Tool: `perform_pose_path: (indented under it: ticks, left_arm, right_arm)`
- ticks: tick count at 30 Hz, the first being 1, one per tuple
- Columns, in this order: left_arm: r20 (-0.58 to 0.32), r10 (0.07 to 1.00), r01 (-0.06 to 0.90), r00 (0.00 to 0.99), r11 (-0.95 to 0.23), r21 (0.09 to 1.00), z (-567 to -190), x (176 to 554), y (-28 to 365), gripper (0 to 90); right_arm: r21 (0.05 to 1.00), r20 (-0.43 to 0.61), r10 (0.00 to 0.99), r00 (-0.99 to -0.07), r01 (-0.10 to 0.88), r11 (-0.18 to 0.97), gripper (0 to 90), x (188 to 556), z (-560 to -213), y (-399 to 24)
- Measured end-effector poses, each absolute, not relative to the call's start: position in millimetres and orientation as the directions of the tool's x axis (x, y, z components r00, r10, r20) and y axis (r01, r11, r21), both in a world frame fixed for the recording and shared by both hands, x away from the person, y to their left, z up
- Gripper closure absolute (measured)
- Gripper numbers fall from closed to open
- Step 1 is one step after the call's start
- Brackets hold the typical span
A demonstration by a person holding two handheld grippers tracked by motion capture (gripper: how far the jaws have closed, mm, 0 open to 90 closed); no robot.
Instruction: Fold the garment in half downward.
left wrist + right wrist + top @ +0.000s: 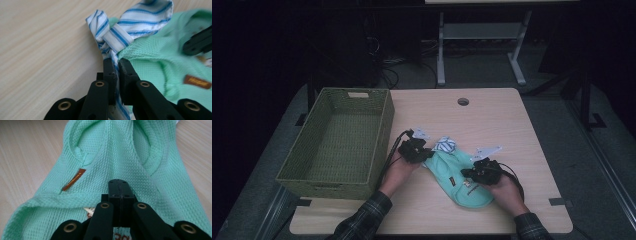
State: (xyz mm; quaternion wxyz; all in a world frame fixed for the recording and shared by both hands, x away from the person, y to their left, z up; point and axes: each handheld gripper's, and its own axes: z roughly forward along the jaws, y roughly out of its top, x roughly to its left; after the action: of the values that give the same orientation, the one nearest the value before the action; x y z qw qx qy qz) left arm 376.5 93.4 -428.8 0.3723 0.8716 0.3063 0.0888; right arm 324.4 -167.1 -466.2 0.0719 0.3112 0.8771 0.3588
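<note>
A mint-green knit garment (451, 169) with a blue-and-white striped collar (444, 145) lies on the wooden table (492, 120). My left gripper (428, 153) is at its upper left end. In the left gripper view its jaws (117, 61) are shut on the striped collar (130, 27) where that meets the green cloth (155, 60). My right gripper (468, 173) rests on the garment's middle, and its jaws (119, 183) are pressed together on the green fabric (112, 152). A small brown tag (74, 179) is sewn to the cloth left of them.
A green woven basket (384, 125) stands on the table's left side, close to my left hand. A round cable hole (463, 101) sits near the far edge. Beyond the table is a white desk frame (482, 35) and dark floor.
</note>
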Motion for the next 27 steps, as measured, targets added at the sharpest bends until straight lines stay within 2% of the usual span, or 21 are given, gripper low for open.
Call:
perform_pose_path:
  ticks: [17, 23, 27]
  left_arm:
    - [-0.067, 0.587, 0.405, 0.807, -0.467, 0.786, -386.2, 377.8, 91.4, 84.7]
    - [-0.059, 0.601, 0.404, 0.797, -0.458, 0.792, -381.6, 383.6, 93.8, 84.7]
    - [-0.045, 0.61, 0.403, 0.792, -0.466, 0.787, -381.4, 385.8, 97.3, 84.6]
  right_arm:
    - [0.694, 0.073, 0.607, -0.791, 0.478, 0.539, 89.8, 353.3, -467.0, -140.8]
    - [0.715, 0.076, 0.614, -0.786, 0.472, 0.515, 89.8, 337.4, -450.6, -166.4]
    - [0.699, 0.071, 0.622, -0.78, 0.484, 0.527, 89.8, 321.0, -453.5, -182.6]
